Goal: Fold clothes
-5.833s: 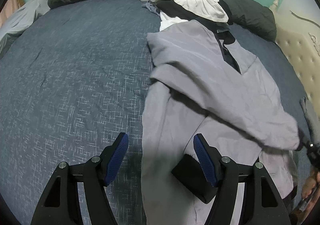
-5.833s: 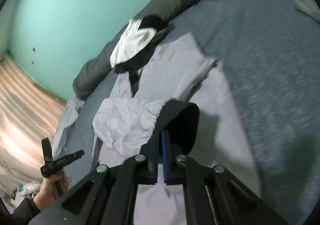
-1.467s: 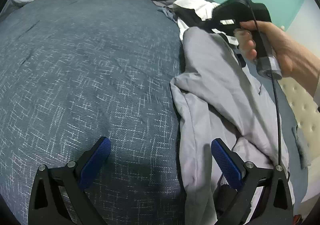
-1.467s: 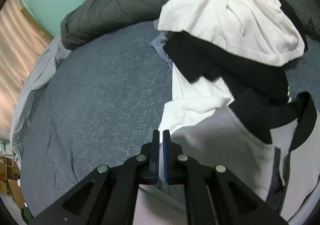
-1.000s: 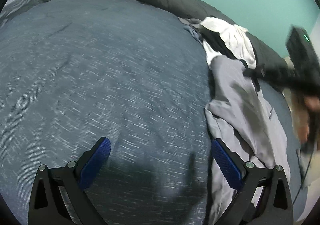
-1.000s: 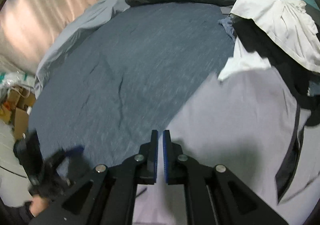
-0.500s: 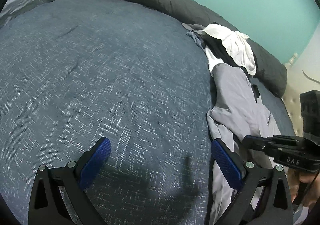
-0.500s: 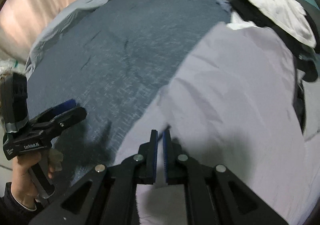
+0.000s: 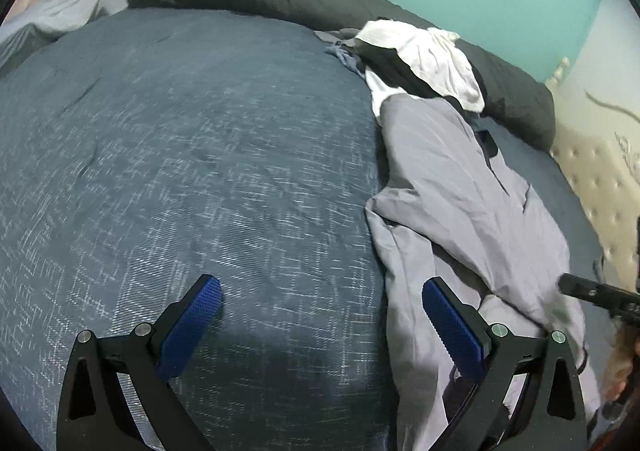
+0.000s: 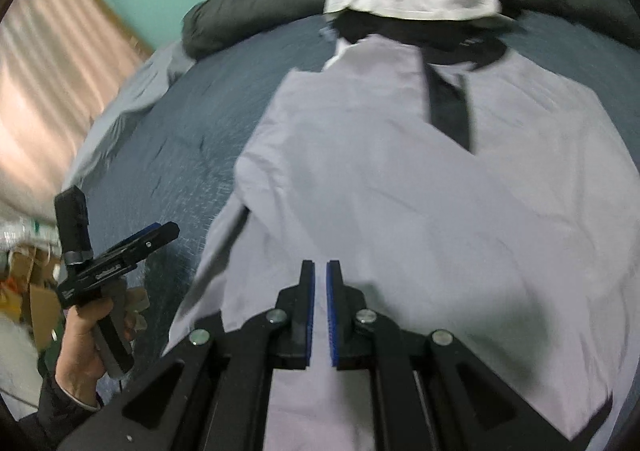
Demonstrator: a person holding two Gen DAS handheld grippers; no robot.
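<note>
Right hand-held gripper (image 10: 320,283) pinched together over the grey shirt (image 10: 420,191), gripping nothing visible; left hand-held gripper (image 9: 320,315) spread wide beside it. Risk: bunching the folded sleeve if dragged.

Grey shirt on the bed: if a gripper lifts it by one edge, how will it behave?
The grey shirt looks thin and creased, so it would probably droop. It lies rumpled on the blue bedspread, so pushing likely bunches it.
</note>
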